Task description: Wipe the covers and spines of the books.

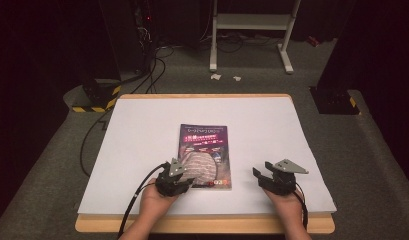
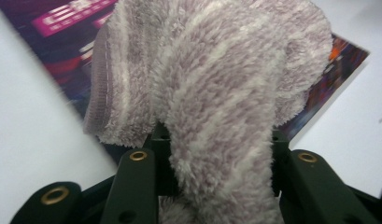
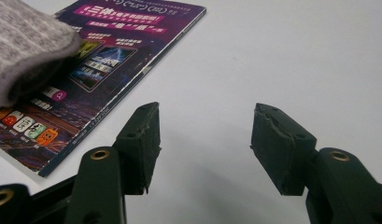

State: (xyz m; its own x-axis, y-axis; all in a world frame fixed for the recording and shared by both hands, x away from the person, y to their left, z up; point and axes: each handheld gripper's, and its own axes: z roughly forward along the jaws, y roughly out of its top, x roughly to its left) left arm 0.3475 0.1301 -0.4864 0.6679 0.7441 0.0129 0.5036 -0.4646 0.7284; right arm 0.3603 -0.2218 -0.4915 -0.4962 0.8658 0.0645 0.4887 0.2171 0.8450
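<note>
Resting near the front edge of the table [image 1: 312,150], both grippers sit low over the white sheet that covers it. The left gripper [image 1: 184,181] is clamped on a fluffy striped cloth [image 2: 216,93], pink-grey and white; in the left gripper view the cloth bunches up thick between the two black jaws and spills forward over them. The right gripper [image 3: 205,140] stands apart at the right, its jaws spread with nothing between them, over bare white surface.

Just beyond the left gripper, the cloth lies draped across the lower half of a magazine [image 1: 202,137] with a dark purple cover and pink lettering. The magazine lies flat near the middle of the table, and its near right corner is just beside the right gripper's left jaw in the right gripper view. The cloth hides most of the cover's lower part.

Farther off, past the table's far edge, the grey floor carries black cables [image 1: 157,75], a yellow-and-black striped base [image 1: 94,102] at the left, and a white metal stand [image 1: 252,30] with two scraps of paper [image 1: 224,77] near its feet.
</note>
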